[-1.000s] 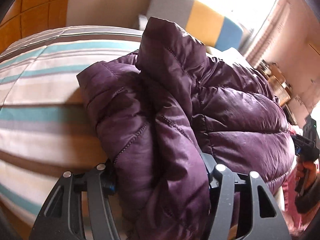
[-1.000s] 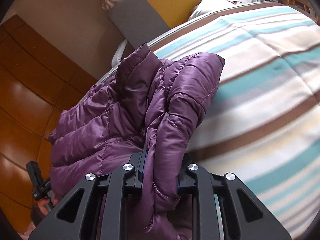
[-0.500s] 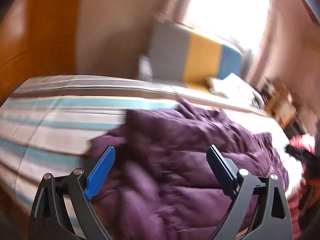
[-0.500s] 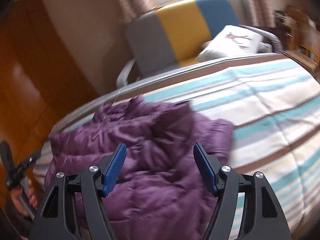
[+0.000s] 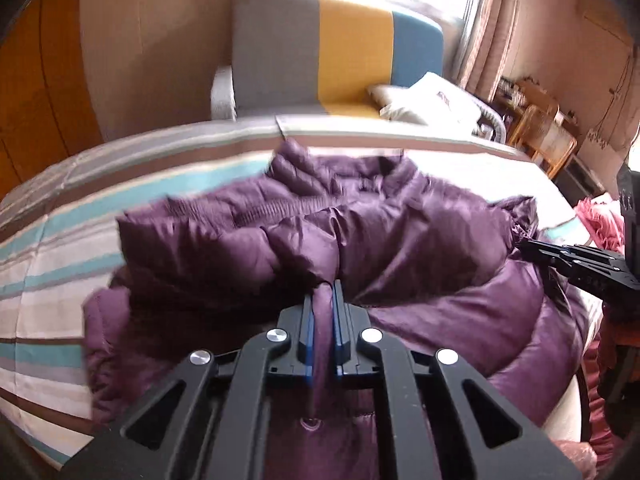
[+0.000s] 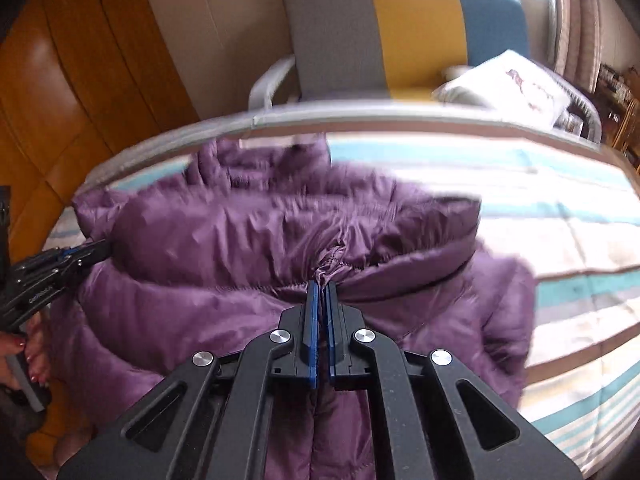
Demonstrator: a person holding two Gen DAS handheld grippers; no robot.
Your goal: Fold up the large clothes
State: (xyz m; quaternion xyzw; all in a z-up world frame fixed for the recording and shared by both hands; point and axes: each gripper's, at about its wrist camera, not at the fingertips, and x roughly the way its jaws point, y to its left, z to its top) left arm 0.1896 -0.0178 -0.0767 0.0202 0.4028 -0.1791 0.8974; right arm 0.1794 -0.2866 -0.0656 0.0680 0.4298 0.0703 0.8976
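The purple puffer jacket lay bunched on the striped bedspread (its far edge blurred). The left gripper and the right gripper had each just clamped onto a pinch of its fabric. A tricolour armchair stood beyond.

The left gripper points steeply downward, its blue pads having just closed on a pinch of purple down jacket. The right gripper matches it, likewise clamped on jacket fabric.
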